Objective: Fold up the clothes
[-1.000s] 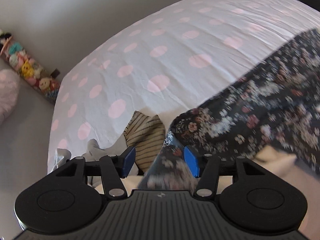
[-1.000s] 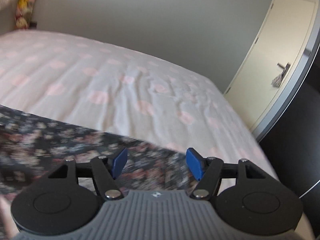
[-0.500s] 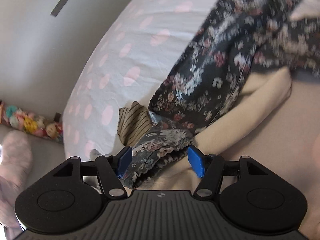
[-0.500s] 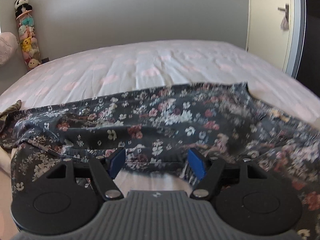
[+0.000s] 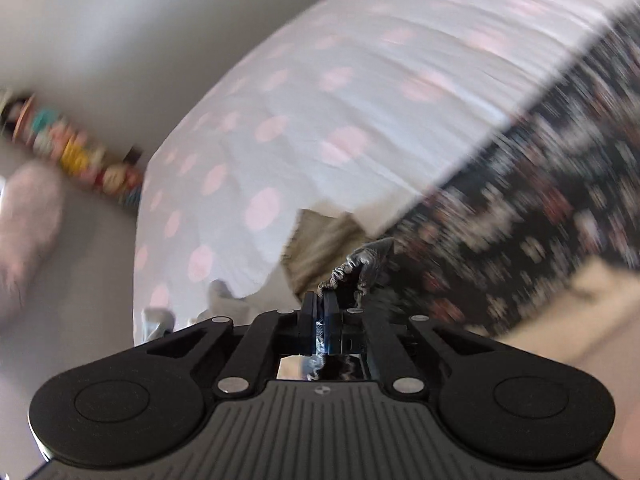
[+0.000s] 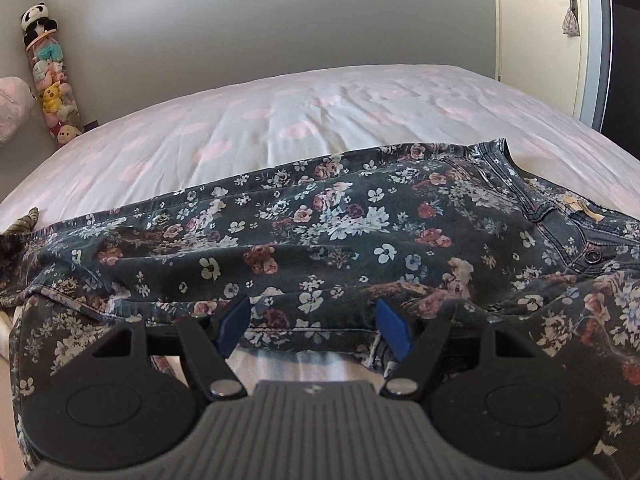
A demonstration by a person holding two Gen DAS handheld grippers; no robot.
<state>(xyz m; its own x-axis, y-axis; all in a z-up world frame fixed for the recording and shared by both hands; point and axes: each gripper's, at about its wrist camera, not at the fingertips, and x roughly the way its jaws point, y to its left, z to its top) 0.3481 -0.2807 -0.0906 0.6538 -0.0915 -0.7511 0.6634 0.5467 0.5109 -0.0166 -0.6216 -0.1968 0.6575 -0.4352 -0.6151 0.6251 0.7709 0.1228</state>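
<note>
Dark floral jeans [image 6: 340,240] lie spread across the near edge of the bed, waistband and button at the right. My right gripper [image 6: 314,326] is open, its blue pads just over the near hem, touching nothing that I can tell. In the blurred left wrist view my left gripper [image 5: 320,312] is shut on a bunched edge of the floral jeans [image 5: 520,216], which stretch away to the right.
The bed [image 6: 320,120] has a white sheet with pink dots. A striped garment [image 5: 320,240] lies at the bed's near left corner, also visible in the right wrist view [image 6: 22,222]. A column of plush toys [image 6: 50,80] stands at the far left wall. A door [image 6: 536,20] is at the right.
My left gripper has closed on the jeans' edge and swung, so its view is blurred. The right gripper has come a little closer to the jeans and stays open.
</note>
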